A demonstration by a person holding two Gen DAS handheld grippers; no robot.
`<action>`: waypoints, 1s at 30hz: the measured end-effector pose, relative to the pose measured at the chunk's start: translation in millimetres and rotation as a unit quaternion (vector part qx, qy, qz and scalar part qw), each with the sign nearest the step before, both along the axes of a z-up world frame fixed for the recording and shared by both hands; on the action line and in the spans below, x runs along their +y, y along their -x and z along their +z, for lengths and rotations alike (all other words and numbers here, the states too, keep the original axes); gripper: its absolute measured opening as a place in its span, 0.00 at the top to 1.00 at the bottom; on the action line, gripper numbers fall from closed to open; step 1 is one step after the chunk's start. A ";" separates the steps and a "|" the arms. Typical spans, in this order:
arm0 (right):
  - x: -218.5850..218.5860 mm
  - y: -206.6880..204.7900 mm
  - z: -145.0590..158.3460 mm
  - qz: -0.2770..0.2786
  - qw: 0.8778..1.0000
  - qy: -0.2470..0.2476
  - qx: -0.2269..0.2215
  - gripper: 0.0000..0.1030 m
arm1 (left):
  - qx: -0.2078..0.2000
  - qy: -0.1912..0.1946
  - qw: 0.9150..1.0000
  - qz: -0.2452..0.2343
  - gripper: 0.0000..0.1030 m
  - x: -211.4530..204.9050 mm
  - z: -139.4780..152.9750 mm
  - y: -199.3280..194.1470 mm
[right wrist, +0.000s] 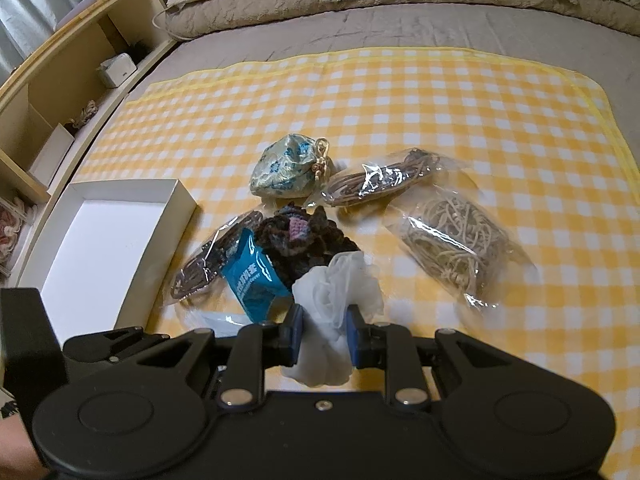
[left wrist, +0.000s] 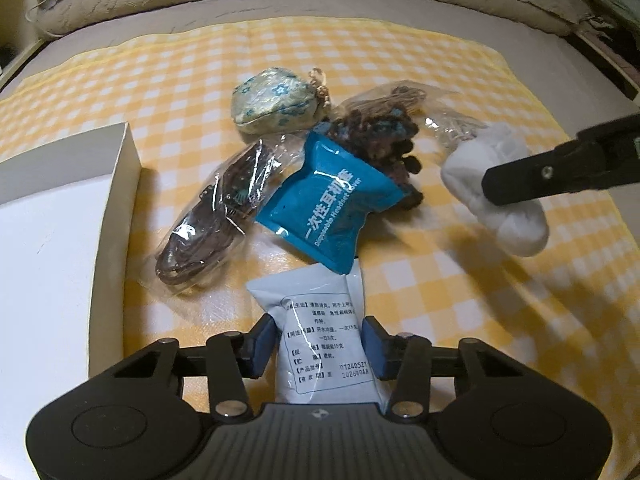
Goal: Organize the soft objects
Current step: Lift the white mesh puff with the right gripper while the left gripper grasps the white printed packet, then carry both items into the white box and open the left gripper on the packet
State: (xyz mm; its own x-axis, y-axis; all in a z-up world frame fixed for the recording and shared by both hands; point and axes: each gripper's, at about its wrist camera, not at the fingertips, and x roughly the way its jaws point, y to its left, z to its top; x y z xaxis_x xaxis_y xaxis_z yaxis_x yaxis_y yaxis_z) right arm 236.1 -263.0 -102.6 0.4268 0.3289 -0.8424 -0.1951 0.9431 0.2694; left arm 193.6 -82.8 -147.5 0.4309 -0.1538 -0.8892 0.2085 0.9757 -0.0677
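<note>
A white sachet with printed text [left wrist: 320, 320] lies on the yellow checked cloth [left wrist: 460, 300] at the near edge. My left gripper [left wrist: 320, 346] is shut on its lower half, a blue pad pressing each side. My right gripper [right wrist: 323, 336] is shut on a white fluffy fabric piece [right wrist: 336, 284], which hangs above the cloth on the right of the left wrist view as the fabric piece [left wrist: 480, 160]. Between them lie a blue packet [left wrist: 332, 204], a dark crochet piece [right wrist: 304, 236] and a floral brocade pouch [right wrist: 288, 168].
An open white box [right wrist: 104, 248] stands at the left on the cloth. Clear bags of cord lie around the pile: dark cords [left wrist: 212, 216], brown cord [right wrist: 384, 180], beige cord [right wrist: 452, 240]. Pillows lie at the bed's far end; wooden shelves [right wrist: 60, 80] run along the left.
</note>
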 end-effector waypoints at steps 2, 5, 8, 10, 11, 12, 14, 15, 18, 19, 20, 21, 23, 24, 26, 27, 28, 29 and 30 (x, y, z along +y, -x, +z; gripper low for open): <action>-0.2 1.5 1.0 -0.001 1.000 0.002 -0.001 0.77 | 0.000 0.006 1.000 -0.002 0.54 0.9 3.9 3.2; -0.1 3.6 3.2 0.000 1.000 0.003 -0.003 0.77 | -0.001 0.016 1.000 -0.009 0.57 3.1 11.2 9.0; 0.8 8.9 6.4 0.000 1.000 0.008 -0.006 0.77 | 0.000 0.025 1.000 -0.014 0.57 6.7 17.7 15.5; 0.9 12.4 8.3 -0.002 1.000 0.012 -0.007 0.77 | 0.001 0.035 0.999 -0.014 0.57 9.8 23.0 20.0; 0.6 14.6 9.2 -0.003 1.000 0.014 -0.008 0.77 | 0.000 0.040 0.999 -0.014 0.57 11.9 27.1 22.4; 0.1 16.3 10.0 -0.005 1.000 0.015 -0.009 0.77 | -0.007 0.043 0.999 -0.016 0.57 13.2 31.1 23.1; -0.7 20.5 13.1 -0.008 1.000 0.016 -0.012 0.77 | -0.028 0.047 0.998 -0.018 0.57 16.8 42.4 26.9; -1.4 22.4 14.9 -0.011 1.000 0.016 -0.015 0.77 | -0.038 0.049 0.998 -0.017 0.57 18.7 47.9 28.0; -1.2 28.9 21.5 -0.019 0.999 0.017 -0.026 0.77 | -0.066 0.057 0.996 -0.011 0.57 28.4 63.8 29.6; -1.0 30.5 23.9 -0.022 0.999 0.015 -0.030 0.77 | -0.076 0.059 0.995 -0.009 0.57 32.2 69.5 30.7; -0.3 32.2 26.1 -0.025 0.999 0.013 -0.034 0.77 | -0.084 0.061 0.995 -0.007 0.57 34.7 73.8 29.8; 1.2 33.5 28.2 -0.028 0.999 0.011 -0.039 0.77 | -0.092 0.063 0.994 -0.004 0.57 39.2 78.3 28.9; 5.0 35.7 33.9 -0.033 0.998 0.007 -0.053 0.77 | -0.106 0.068 0.992 0.002 0.57 47.7 87.9 28.6; 7.2 35.9 36.3 -0.036 0.998 0.004 -0.059 0.77 | -0.111 0.069 0.991 0.004 0.57 52.0 91.4 27.2; 13.4 35.5 40.4 -0.039 0.997 0.004 -0.070 0.77 | -0.123 0.067 0.990 0.011 0.57 61.6 98.5 25.4; 17.5 34.8 42.0 -0.040 0.996 0.005 -0.076 0.77 | -0.129 0.064 0.989 0.014 0.57 65.6 100.9 23.5; 21.6 33.9 42.7 -0.040 0.996 0.006 -0.079 0.77 | -0.135 0.061 0.989 0.018 0.57 71.2 103.5 22.9; 26.3 32.7 43.7 -0.040 0.996 0.006 -0.083 0.77 | -0.140 0.059 0.988 0.022 0.57 76.9 105.7 22.1; 30.7 31.4 44.6 -0.040 0.995 0.005 -0.086 0.77 | -0.143 0.058 0.988 0.026 0.57 82.9 107.7 21.3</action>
